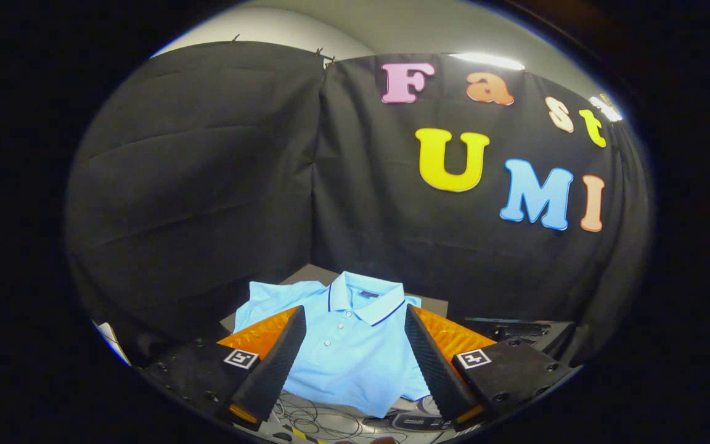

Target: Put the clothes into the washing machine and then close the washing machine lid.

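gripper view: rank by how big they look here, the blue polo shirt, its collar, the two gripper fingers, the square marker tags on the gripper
1. blue polo shirt, seen between the open fingers of the gripper.
2. The fingers: both alike, enlarged by nearness to the camera.
3. collar.
4. marker tags, both alike.

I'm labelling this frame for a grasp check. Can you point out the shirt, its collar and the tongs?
shirt (349, 364): gripper view, front panel beside the button placket.
collar (372, 302): gripper view, right flap of the collar.
tongs (355, 320): gripper view, midway between the open fingertips, above the shirt.
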### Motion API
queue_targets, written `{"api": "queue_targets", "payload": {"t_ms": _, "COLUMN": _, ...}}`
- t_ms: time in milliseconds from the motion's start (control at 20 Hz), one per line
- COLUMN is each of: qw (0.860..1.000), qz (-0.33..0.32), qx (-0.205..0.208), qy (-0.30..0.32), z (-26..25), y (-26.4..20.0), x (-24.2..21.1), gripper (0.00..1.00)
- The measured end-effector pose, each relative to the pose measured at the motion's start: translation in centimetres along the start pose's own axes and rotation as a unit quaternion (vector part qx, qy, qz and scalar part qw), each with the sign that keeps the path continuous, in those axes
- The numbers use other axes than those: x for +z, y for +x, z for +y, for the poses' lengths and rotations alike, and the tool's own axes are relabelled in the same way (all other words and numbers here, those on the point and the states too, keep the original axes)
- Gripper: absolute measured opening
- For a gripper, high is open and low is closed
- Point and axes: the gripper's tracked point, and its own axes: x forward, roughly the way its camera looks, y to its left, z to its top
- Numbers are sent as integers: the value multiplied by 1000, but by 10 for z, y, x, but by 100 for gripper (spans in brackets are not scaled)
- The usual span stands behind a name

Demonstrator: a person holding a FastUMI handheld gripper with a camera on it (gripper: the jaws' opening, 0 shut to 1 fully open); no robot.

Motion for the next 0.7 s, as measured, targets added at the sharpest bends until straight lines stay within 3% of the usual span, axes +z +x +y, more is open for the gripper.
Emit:
{"api": "queue_targets", "payload": {"t_ms": 400, "qw": 994, "qz": 110, "qx": 23, "qy": 0, "z": 26, "y": 93, "x": -53, "gripper": 100}}
{"api": "queue_targets", "payload": {"t_ms": 700, "qw": 985, "qz": 170, "qx": 11, "qy": 12, "z": 28, "y": 125, "x": -101, "gripper": 100}}
